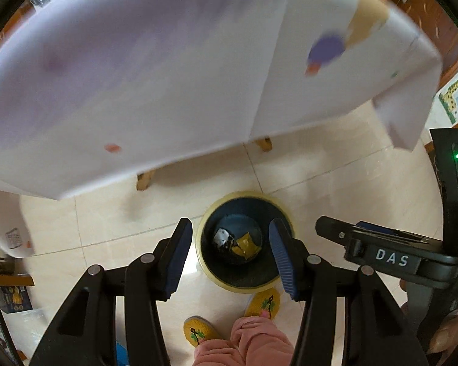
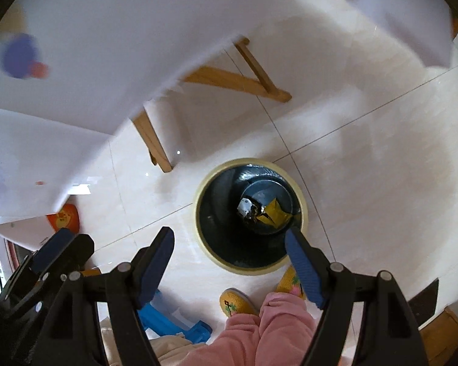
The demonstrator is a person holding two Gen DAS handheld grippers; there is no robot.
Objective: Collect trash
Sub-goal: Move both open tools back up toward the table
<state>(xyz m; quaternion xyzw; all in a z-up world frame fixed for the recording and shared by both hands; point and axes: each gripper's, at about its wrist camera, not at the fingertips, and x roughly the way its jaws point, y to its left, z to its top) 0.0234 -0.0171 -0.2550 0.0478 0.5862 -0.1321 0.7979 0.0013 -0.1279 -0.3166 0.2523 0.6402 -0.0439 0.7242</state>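
Observation:
A dark waste bin with a cream rim (image 1: 244, 288) (image 2: 250, 271) stands on the tiled floor below both grippers. At its bottom lie a yellow wrapper (image 1: 245, 244) (image 2: 274, 213) and a crumpled white and black scrap (image 1: 223, 238) (image 2: 247, 207). My left gripper (image 1: 230, 222) hangs over the bin, open, with nothing between its blue pads. My right gripper (image 2: 229, 231) is held wide open above the bin too, with nothing in it. Each gripper shows in the other's view, the right gripper (image 1: 336, 228) at the side and the left gripper (image 2: 61, 238) at the lower left.
A table under a white cloth (image 1: 137, 76) (image 2: 107, 45) stands behind the bin on wooden legs (image 2: 155, 146). Blurred purple (image 1: 326, 48) and orange (image 1: 113, 148) bits lie on the cloth. A person's pink trousers (image 2: 259, 335) and yellow slippers (image 1: 264, 303) are beside the bin. A blue plastic object (image 2: 168, 314) lies on the floor.

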